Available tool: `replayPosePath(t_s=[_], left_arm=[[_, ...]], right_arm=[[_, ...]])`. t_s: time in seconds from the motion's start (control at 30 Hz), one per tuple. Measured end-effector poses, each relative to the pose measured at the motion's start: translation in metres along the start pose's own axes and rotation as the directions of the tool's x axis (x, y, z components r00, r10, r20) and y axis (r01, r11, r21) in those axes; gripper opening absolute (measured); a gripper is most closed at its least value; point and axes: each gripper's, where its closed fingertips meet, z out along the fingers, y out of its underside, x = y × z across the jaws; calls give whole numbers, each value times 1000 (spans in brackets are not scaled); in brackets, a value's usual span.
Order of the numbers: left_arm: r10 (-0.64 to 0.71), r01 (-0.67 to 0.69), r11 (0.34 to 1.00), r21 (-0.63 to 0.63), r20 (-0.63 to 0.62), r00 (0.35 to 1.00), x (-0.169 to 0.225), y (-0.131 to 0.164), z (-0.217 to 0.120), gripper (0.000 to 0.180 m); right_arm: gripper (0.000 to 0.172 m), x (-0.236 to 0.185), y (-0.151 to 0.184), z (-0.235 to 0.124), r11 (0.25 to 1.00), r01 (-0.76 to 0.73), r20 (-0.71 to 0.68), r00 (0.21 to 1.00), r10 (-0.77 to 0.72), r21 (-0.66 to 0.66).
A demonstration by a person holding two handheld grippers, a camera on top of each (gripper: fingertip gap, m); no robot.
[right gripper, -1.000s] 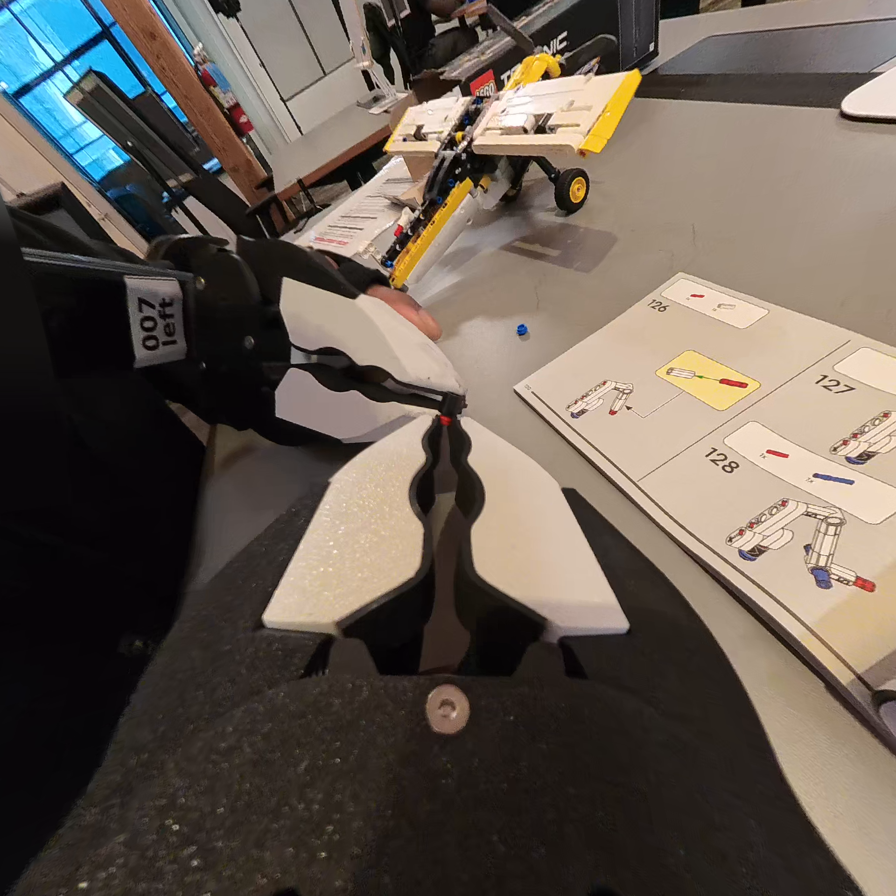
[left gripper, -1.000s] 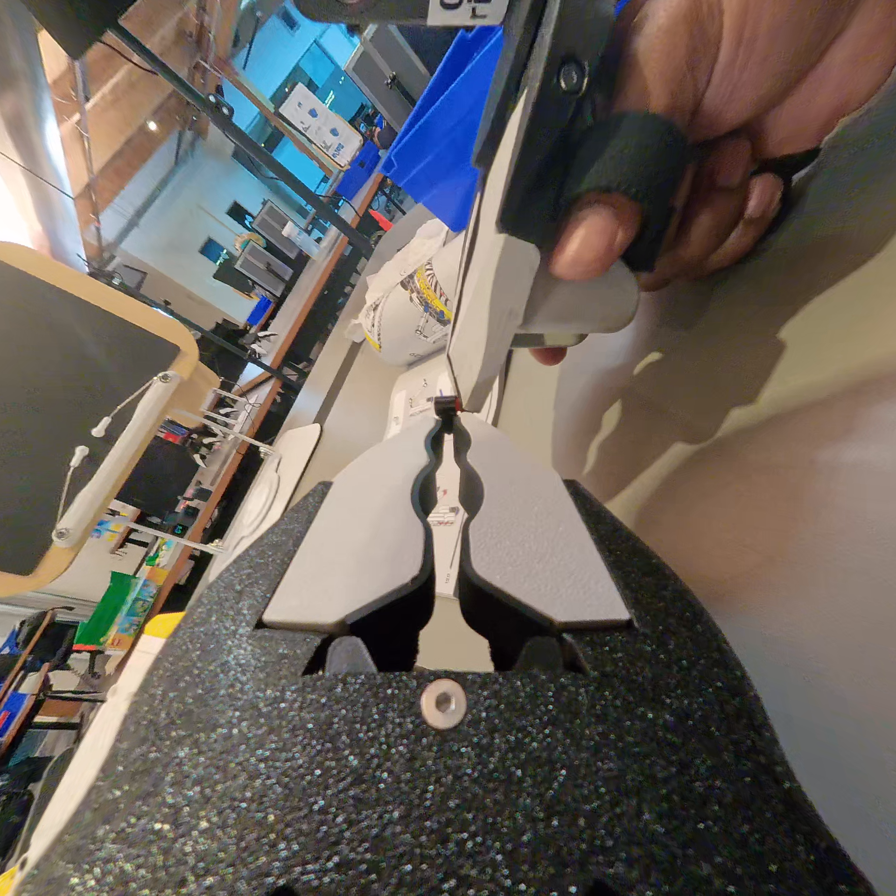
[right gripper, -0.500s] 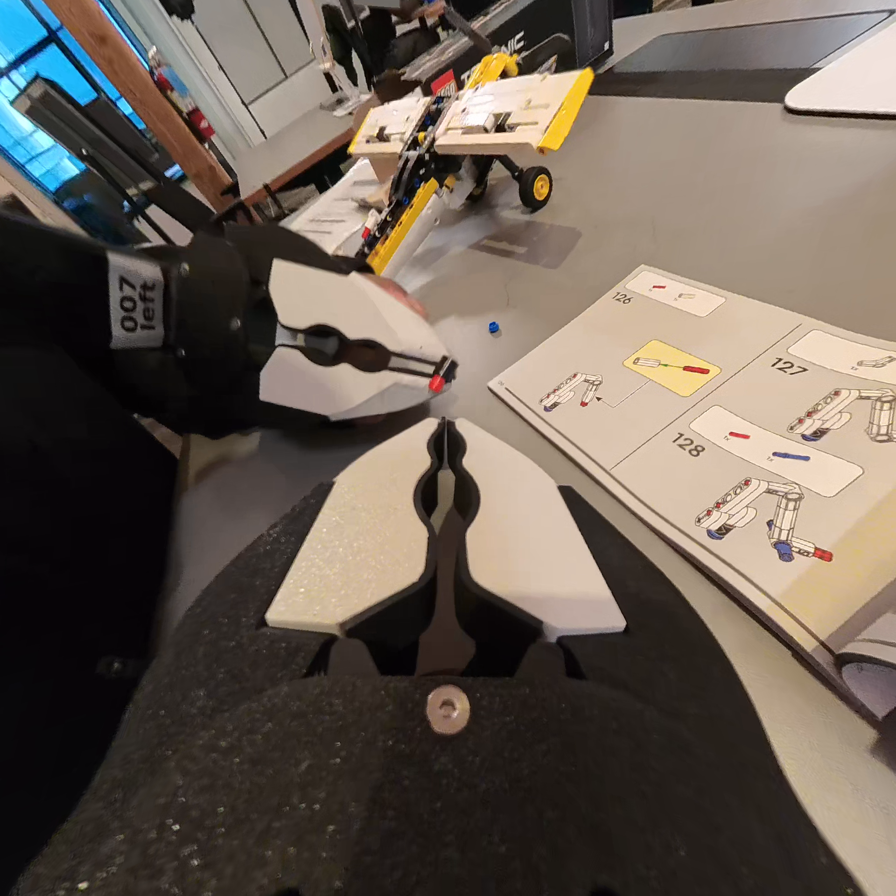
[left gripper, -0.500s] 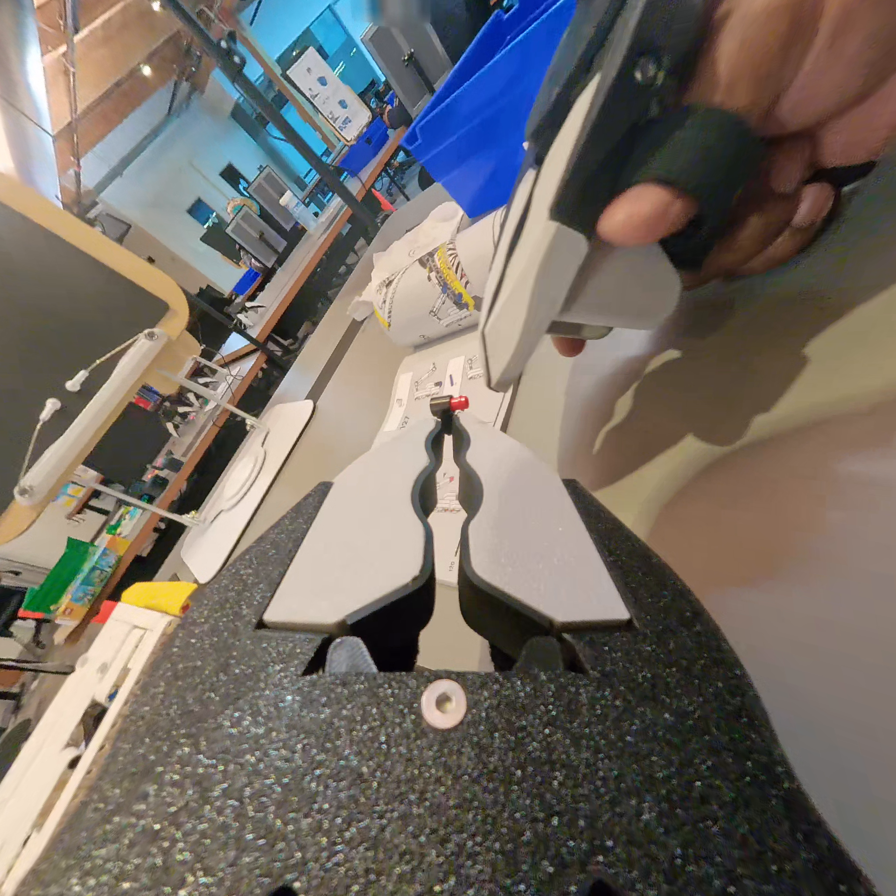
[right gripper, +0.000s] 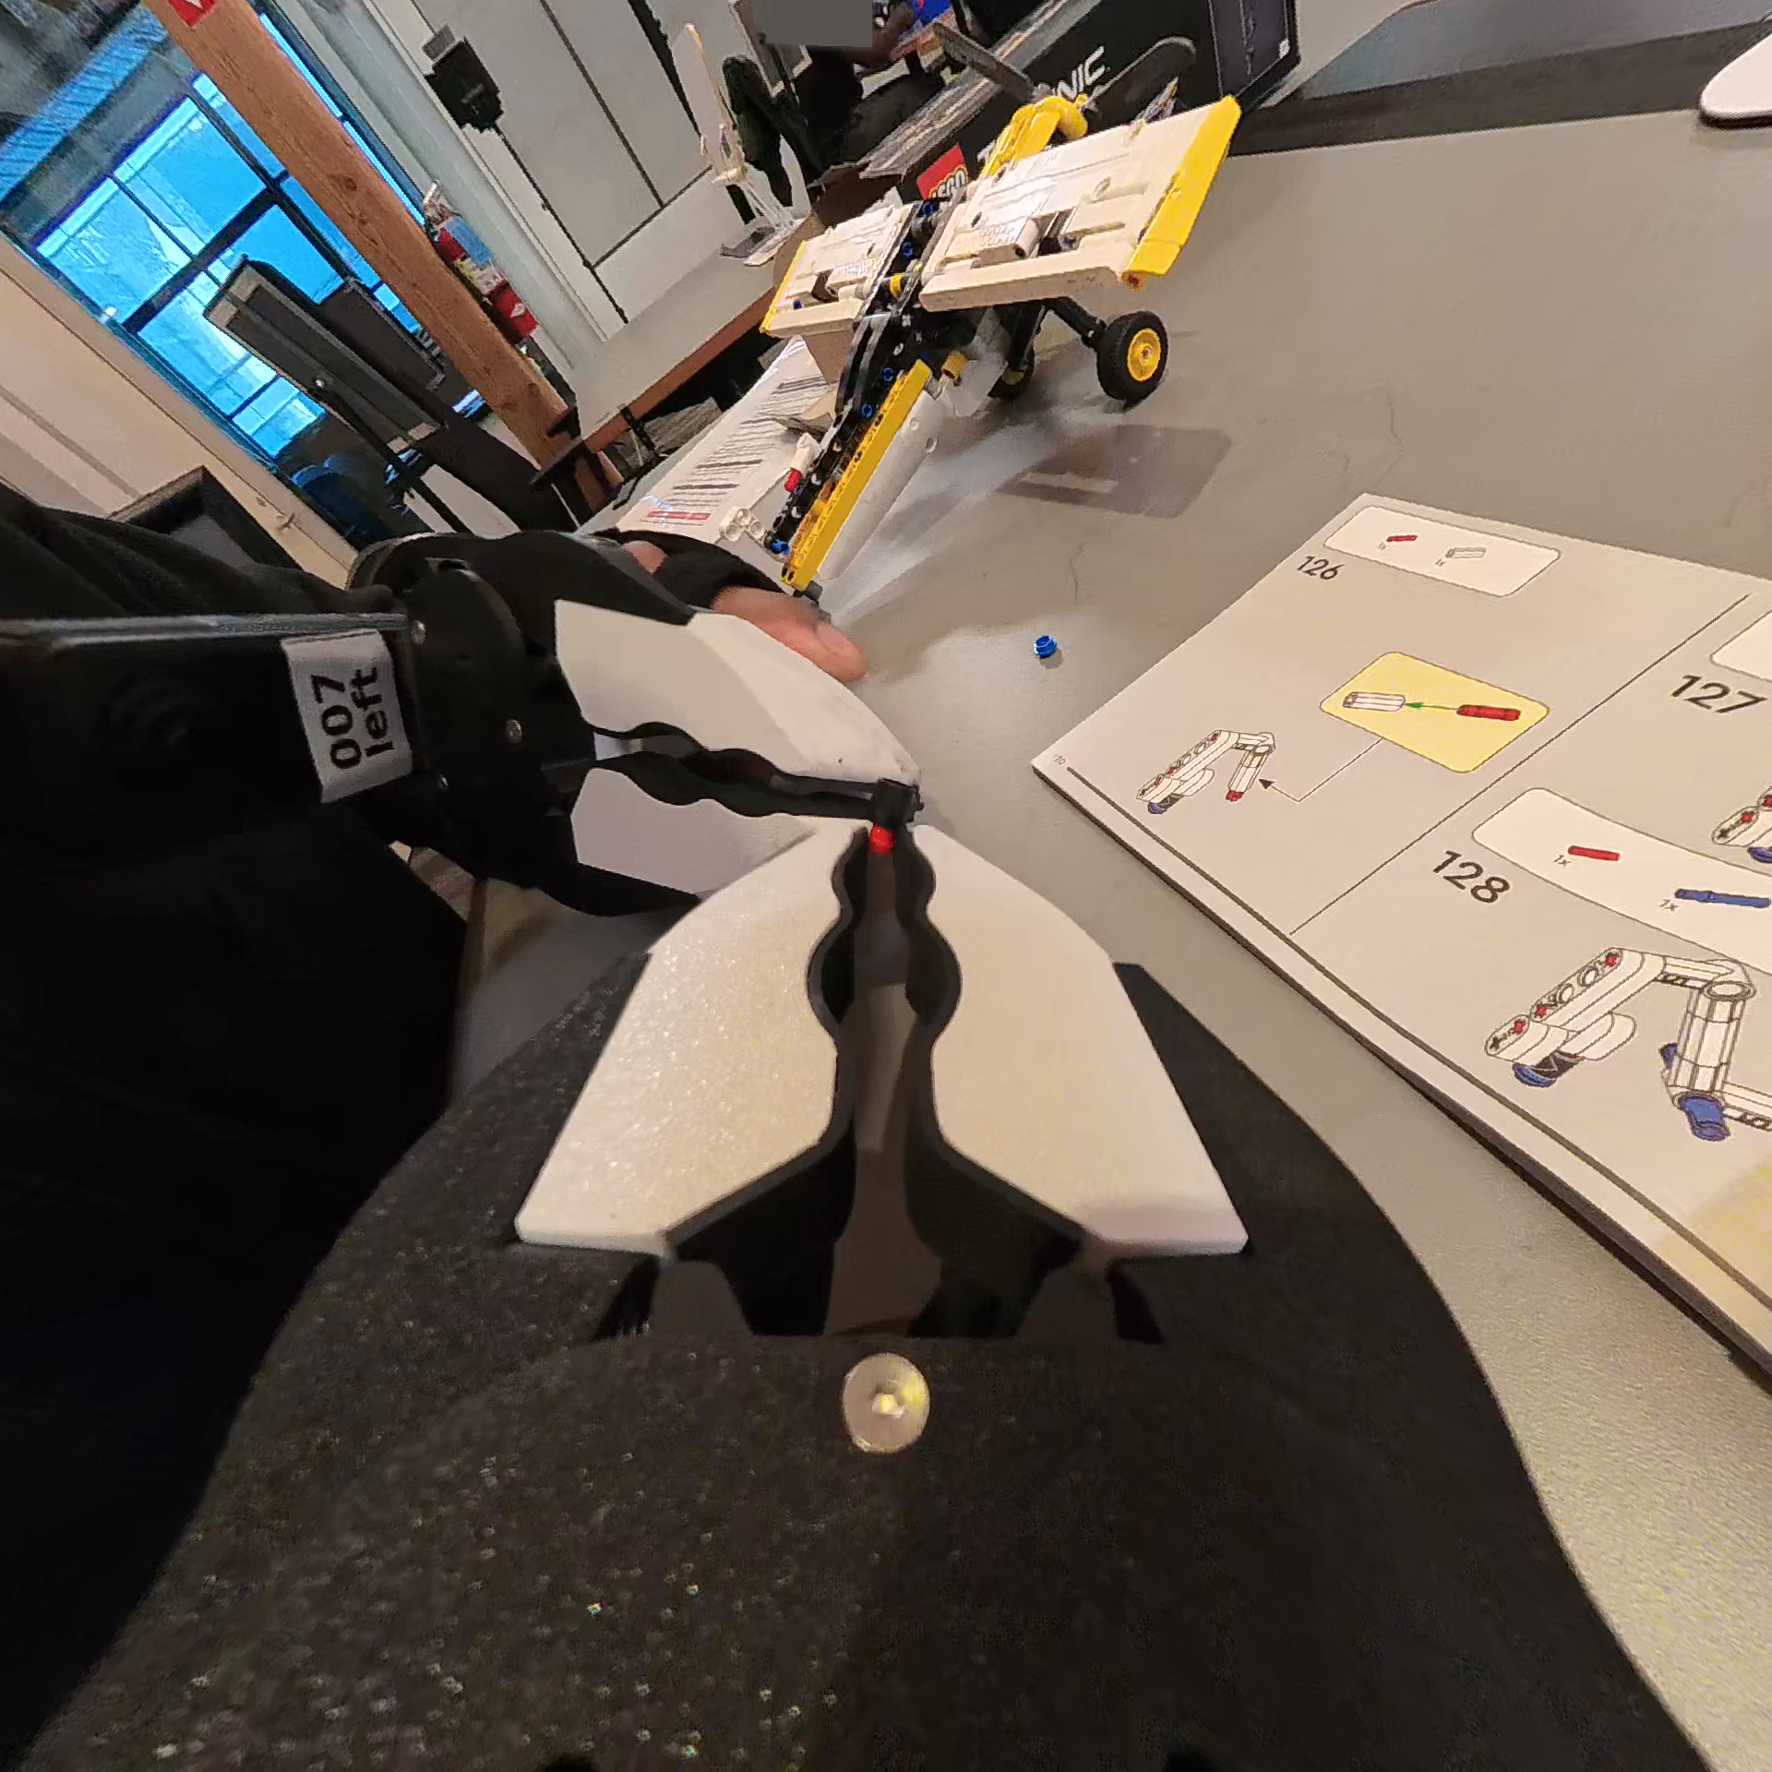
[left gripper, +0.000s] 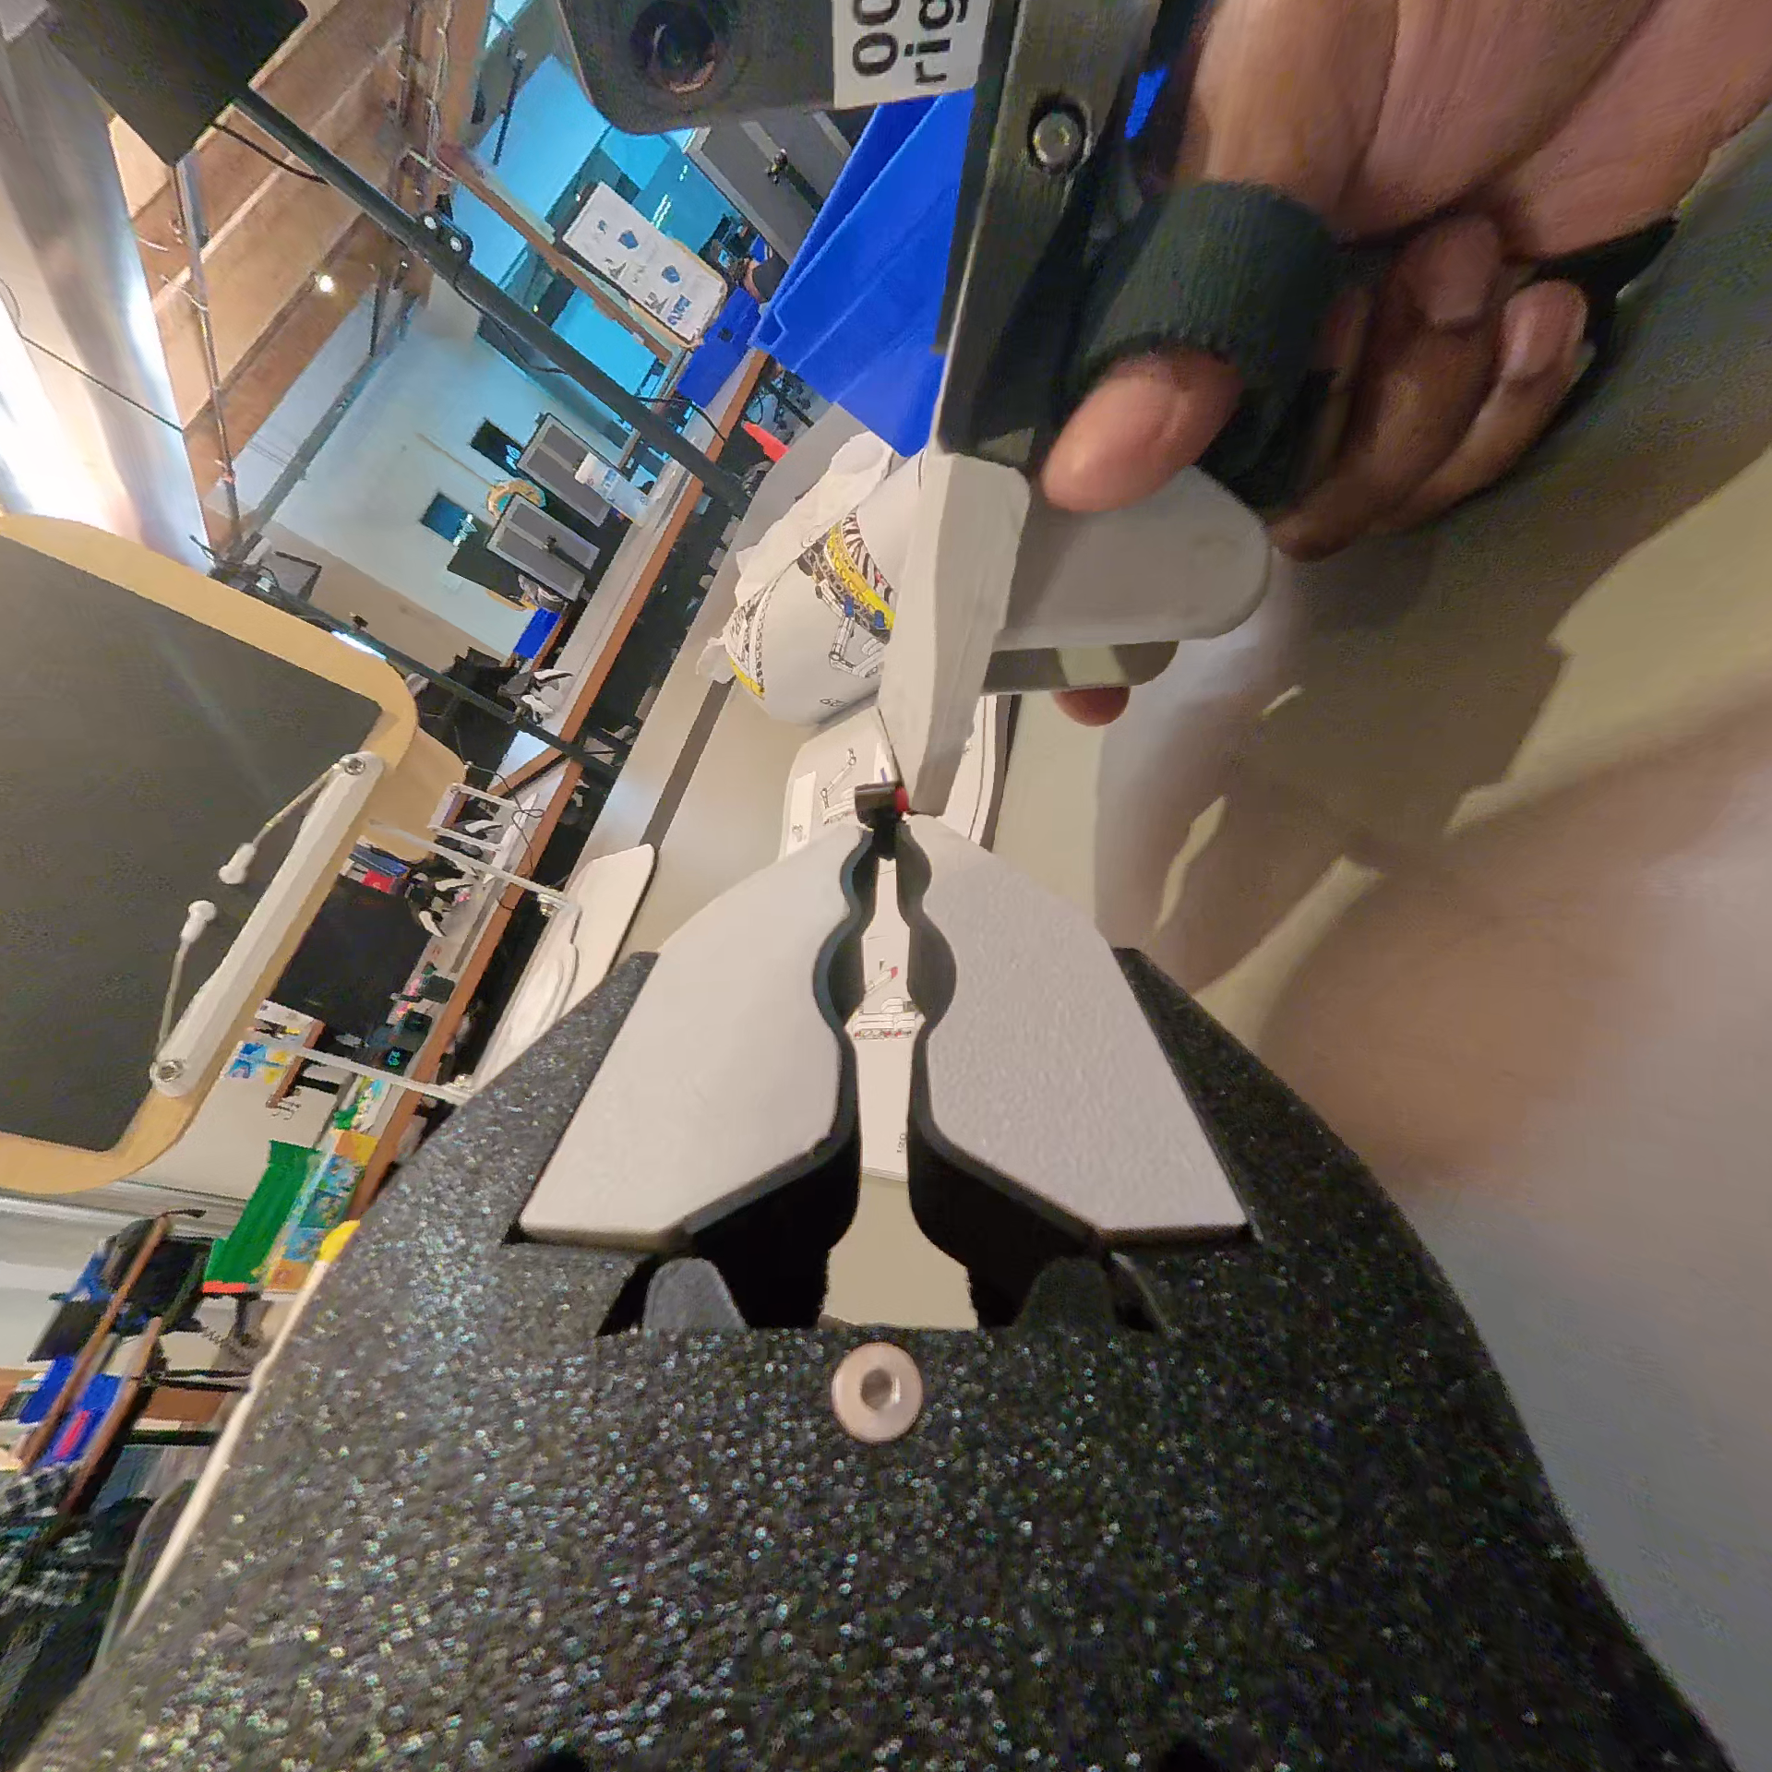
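My left gripper (left gripper: pixel 879 836) is shut on a small black connector piece (left gripper: pixel 871 798) that carries a short red pin (left gripper: pixel 899 799). In the right wrist view it comes in from the left, its white fingers (right gripper: pixel 748 700) pinching the black piece (right gripper: pixel 892 796) above the grey table. My right gripper (right gripper: pixel 880 849) meets it tip to tip, and its fingertips are closed on the red pin (right gripper: pixel 879 841), which sticks out of the black piece. In the left wrist view the right gripper's fingers (left gripper: pixel 944 671) come down from above onto the pin, held by a hand.
An open instruction booklet (right gripper: pixel 1438 767) lies on the table at the right. A yellow and white brick plane model (right gripper: pixel 1007 249) stands behind, with a small blue piece (right gripper: pixel 1048 646) loose before it. A printed white bag (left gripper: pixel 815 614) and blue bins (left gripper: pixel 863 268) lie farther off. My two grippers' fingertips are within a few centimetres of each other.
A second ago my right gripper was at the red pin. Half a second ago it had drawn back, its pads together on air. Now it is back, closed on the pin. My left grasp is unchanged.
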Motion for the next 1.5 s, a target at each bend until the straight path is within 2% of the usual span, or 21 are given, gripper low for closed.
replayPosePath(t_s=[0.17,0.5,0.57,0.6,0.7,0.87,1.0,1.1,1.2,1.3,1.37,1.5], left_arm=[[-86,86,996,-9,-35,996,2,3,1,4],[-159,156,986,-58,-48,986,5,8,5,4],[-198,200,974,-107,21,980,-10,23,6,4],[-242,242,962,-124,15,970,-11,30,6,4],[-220,219,971,-93,-10,975,-6,23,6,4],[-279,275,959,-61,-51,959,-6,17,8,4],[-316,319,948,-12,-177,932,4,-21,20,4],[-331,359,932,46,-289,898,8,-72,43,4],[-334,403,910,93,-412,848,12,-131,77,4],[-302,406,904,137,-468,831,16,-181,124,4],[-257,356,927,116,-495,830,28,-199,158,5],[-279,338,941,21,-517,809,48,-204,207,9]], right_arm=[[5,3,2,0,999,31,-35,999,-31,-20],[5,7,9,0,996,58,-89,994,-64,-67],[4,6,14,2,993,73,-93,992,-82,-94],[4,6,15,2,992,83,-106,990,-94,-98],[4,6,14,2,991,96,-110,988,-106,-96],[5,3,7,-15,980,176,-193,962,-191,-93],[5,-6,-2,-64,957,268,-342,894,-289,-108],[5,-10,-18,-128,951,295,-477,825,-304,-95],[5,5,-35,-207,947,310,-656,699,-284,-80],[5,42,-28,-275,964,245,-783,576,-234,-108],[5,66,-16,-302,977,179,-822,536,-192,-112],[20,90,2,-324,990,114,-837,531,-133,-84]])
